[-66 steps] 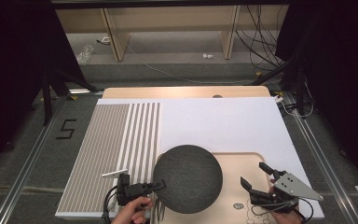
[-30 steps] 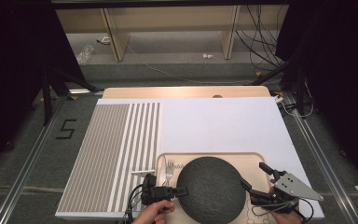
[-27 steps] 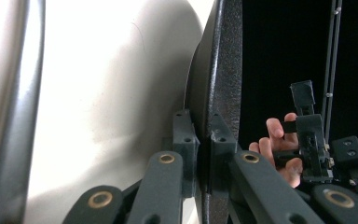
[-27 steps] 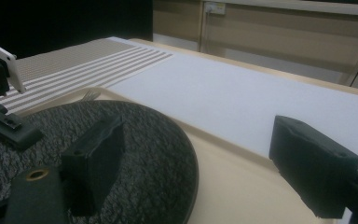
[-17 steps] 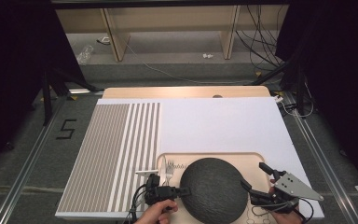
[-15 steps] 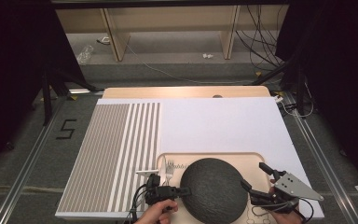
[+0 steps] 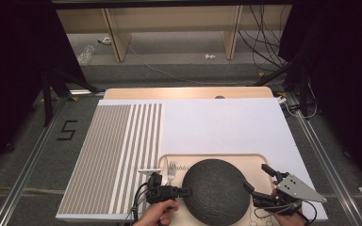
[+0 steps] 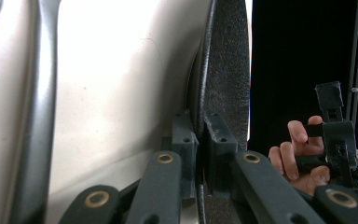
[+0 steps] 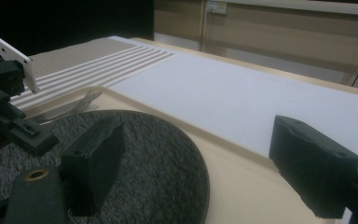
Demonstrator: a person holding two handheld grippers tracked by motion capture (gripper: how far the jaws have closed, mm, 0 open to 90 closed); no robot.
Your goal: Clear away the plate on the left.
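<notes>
Left hand-held gripper [image 7: 185, 191] pinching dark plate [image 7: 215, 190] rim, just loosening; right hand-held gripper [image 7: 258, 184] wide open.

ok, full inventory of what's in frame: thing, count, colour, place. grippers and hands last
plate: 1, dark grey, speckled, on the tray, near edge of table
tray: 1, beige, on the white mat, near right
fork: 1, silver, on the tray left of the plate
white mat: 1, white, covers most of the table
striped mat: 1, beige and white stripes, left part of the table
table: 1, light wood, far edge bare
left gripper: 1, black, jaws shut on the plate's left rim
right gripper: 1, black, jaws open at the plate's right side
hands: 2, bottom edge, one per gripper
</notes>
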